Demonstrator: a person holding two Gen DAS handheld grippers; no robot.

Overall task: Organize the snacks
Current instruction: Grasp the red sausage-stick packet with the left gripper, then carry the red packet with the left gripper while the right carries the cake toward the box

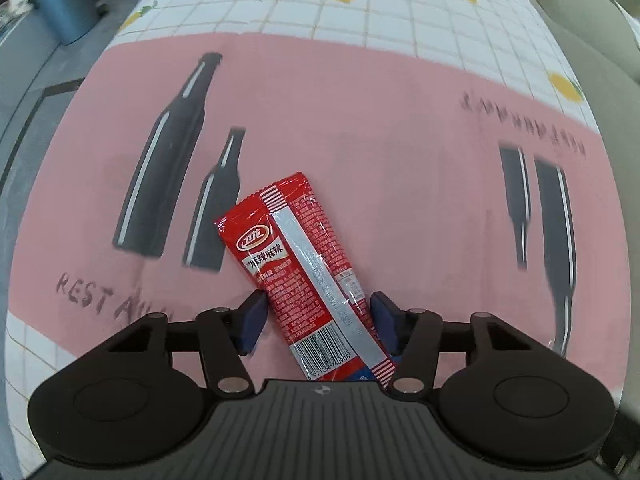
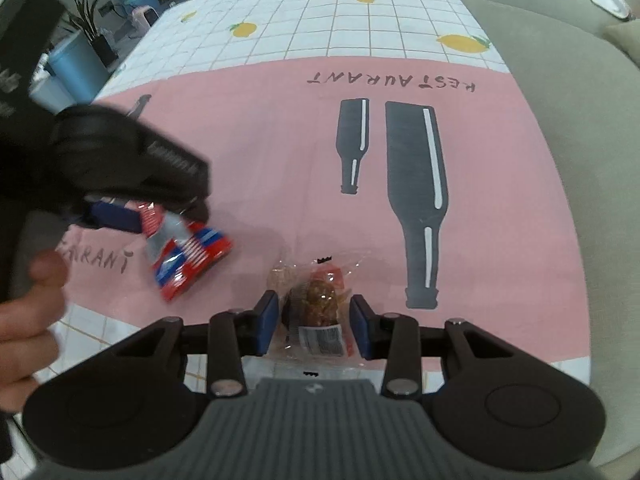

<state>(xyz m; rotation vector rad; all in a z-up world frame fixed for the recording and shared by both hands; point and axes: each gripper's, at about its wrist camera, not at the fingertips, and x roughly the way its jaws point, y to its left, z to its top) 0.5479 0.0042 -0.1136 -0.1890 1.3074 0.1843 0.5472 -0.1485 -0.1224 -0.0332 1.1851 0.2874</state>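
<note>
Gripping two snacks at once above the pink mat [image 1: 400,180]. Left gripper [image 1: 318,314] clenched on the red packet [image 1: 296,264]: pads pressed against its two long edges near the barcode end, most of the packet jutting ahead of the fingertips and slanted to their left. Right gripper [image 2: 314,318] clamped on the clear-wrapped snack [image 2: 320,300]: brown contents squeezed between the pads, loose film flaring ahead of them and back towards the palm.

Risks, as judged:
- Slipping of the red packet, glossy and pinched only by its edges near one end; likely to swing or slide out under a quick turn of the wrist.
- Buckling of the same packet under tighter pressure, with loss of the hold.
- Crushing of the clear-wrapped contents, or slipping of the film, since little but thin wrapper meets the pads.
- Collision of the two grippers, close beside each other.
</note>
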